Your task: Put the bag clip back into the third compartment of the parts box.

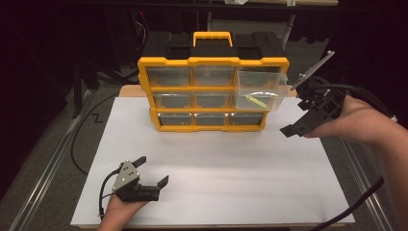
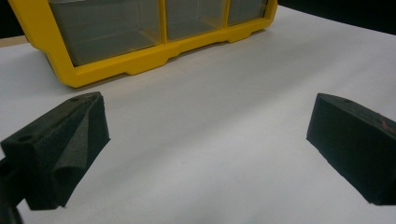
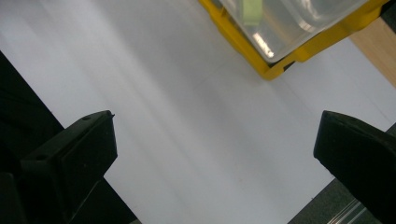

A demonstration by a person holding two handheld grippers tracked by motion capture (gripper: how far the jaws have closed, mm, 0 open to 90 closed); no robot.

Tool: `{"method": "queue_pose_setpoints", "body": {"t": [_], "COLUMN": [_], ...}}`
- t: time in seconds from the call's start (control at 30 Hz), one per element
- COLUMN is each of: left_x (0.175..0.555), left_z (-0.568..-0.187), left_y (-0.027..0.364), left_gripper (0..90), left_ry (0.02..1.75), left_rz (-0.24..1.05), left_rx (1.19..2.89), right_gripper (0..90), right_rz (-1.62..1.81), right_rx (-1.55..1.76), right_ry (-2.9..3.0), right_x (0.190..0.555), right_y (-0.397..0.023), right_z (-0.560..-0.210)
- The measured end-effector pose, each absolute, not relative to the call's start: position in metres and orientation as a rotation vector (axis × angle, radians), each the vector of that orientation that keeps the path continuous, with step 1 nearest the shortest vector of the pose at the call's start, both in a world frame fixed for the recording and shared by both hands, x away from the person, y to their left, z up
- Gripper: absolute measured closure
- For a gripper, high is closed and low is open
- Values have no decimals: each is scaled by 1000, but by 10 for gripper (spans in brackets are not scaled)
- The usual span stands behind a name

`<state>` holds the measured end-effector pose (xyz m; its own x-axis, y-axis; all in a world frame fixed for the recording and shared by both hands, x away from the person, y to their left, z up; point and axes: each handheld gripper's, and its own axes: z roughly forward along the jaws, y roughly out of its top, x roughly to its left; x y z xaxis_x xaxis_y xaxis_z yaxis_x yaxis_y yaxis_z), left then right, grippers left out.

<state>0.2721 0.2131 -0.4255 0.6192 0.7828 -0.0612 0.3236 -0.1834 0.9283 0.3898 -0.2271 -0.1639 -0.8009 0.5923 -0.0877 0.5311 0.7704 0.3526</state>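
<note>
Right tongs agape beside pulled-out drawer, bare board between

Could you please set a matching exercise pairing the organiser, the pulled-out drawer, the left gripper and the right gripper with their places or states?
Things:
1. organiser
2. drawer
3. left gripper
4. right gripper

Places or states:
A. open, low over the near left of the sheet
B. slid out, yellow-green item inside
C. yellow frame, at the far edge of the sheet
D. open, beside the slid-out drawer

Pairs: 1-C, 2-B, 3-A, 4-D
</note>
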Motion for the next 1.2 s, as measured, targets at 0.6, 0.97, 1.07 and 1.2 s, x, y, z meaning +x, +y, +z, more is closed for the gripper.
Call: {"method": "queue_pose_setpoints", "body": {"t": [0.6, 0.97, 1.07, 1.2], "left_x": [273, 273, 273, 272], "left_z": [-426, -427, -426, -426], "left_y": [212, 211, 212, 214], "left_gripper": [4, 3, 3, 3], "left_ry": [904, 909, 911, 923], "left_rz": [529, 527, 520, 524], "left_rx": [1780, 1787, 1785, 1778], "right_gripper": [0, 0, 0, 0], "right_rz": [386, 317, 359, 555], "right_rx": [917, 963, 958, 988], "right_ry": [2848, 2880, 2854, 2756], "right_x": [392, 395, 393, 386], "right_y": [-225, -218, -218, -225], "right_z": [-298, -378, -396, -403]}}
